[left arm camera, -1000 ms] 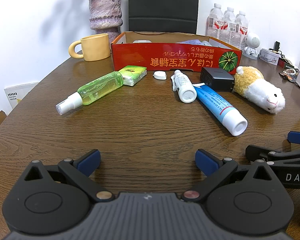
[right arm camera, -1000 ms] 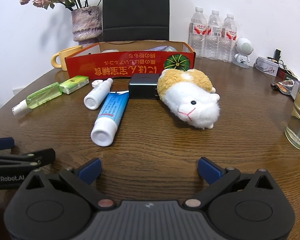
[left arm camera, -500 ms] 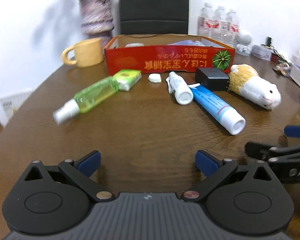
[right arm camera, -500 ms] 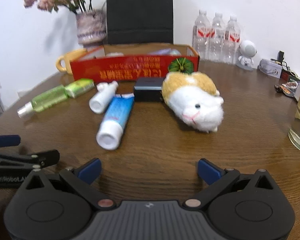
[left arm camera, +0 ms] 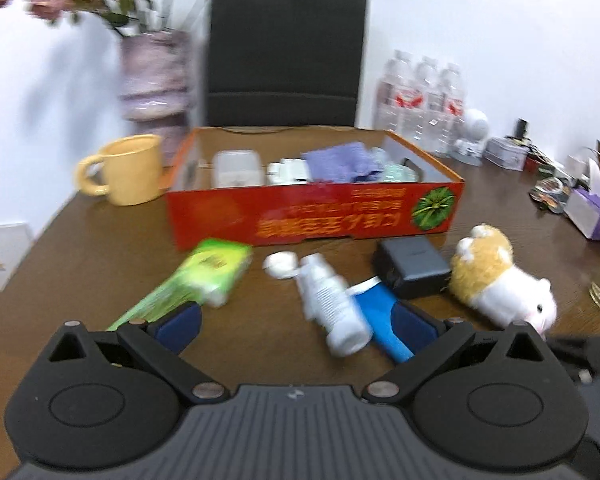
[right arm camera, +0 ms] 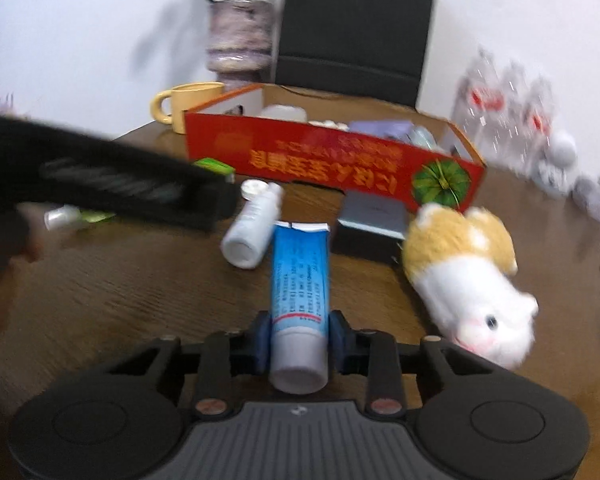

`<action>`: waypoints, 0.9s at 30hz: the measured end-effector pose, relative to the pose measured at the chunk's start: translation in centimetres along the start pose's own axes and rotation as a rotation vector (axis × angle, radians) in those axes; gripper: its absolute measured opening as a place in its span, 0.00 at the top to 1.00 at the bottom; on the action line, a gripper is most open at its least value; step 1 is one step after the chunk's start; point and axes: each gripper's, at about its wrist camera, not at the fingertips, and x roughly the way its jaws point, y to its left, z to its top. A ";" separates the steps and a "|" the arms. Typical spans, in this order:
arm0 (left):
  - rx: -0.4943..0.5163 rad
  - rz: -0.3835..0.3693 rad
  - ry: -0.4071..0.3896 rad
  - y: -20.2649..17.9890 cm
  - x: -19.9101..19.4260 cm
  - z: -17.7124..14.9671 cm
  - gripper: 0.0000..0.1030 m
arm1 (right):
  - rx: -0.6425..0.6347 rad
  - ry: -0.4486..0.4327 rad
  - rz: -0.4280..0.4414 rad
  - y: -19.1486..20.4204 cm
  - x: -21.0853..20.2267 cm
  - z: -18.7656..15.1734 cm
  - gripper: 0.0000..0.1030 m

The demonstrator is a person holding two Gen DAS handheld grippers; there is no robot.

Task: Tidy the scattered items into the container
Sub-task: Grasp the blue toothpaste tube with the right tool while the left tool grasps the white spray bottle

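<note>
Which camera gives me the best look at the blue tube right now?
The right wrist view: the blue tube lies lengthwise, its white cap end clamped in the right tool. The left wrist view shows only a blurred blue strip, partly hidden behind the white bottle.

— What lies on the wooden bench [left arm camera: 80,264]?
— Ahead of the gripper [left arm camera: 296,326]: red box [left arm camera: 312,216], white bottle [left arm camera: 332,304], black charger [left arm camera: 414,266], plush hamster [left arm camera: 496,284], yellow mug [left arm camera: 126,170] far left.

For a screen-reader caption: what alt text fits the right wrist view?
The right gripper is closed on the capped end of a blue tube lying on a wooden table. Beyond it lie a white bottle, a plush hamster and a partly filled red box.
</note>
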 end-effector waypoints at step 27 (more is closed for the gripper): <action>0.009 -0.005 0.036 -1.8 -3.1 -3.6 0.73 | 0.132 0.026 0.062 -2.6 -2.9 -0.6 0.70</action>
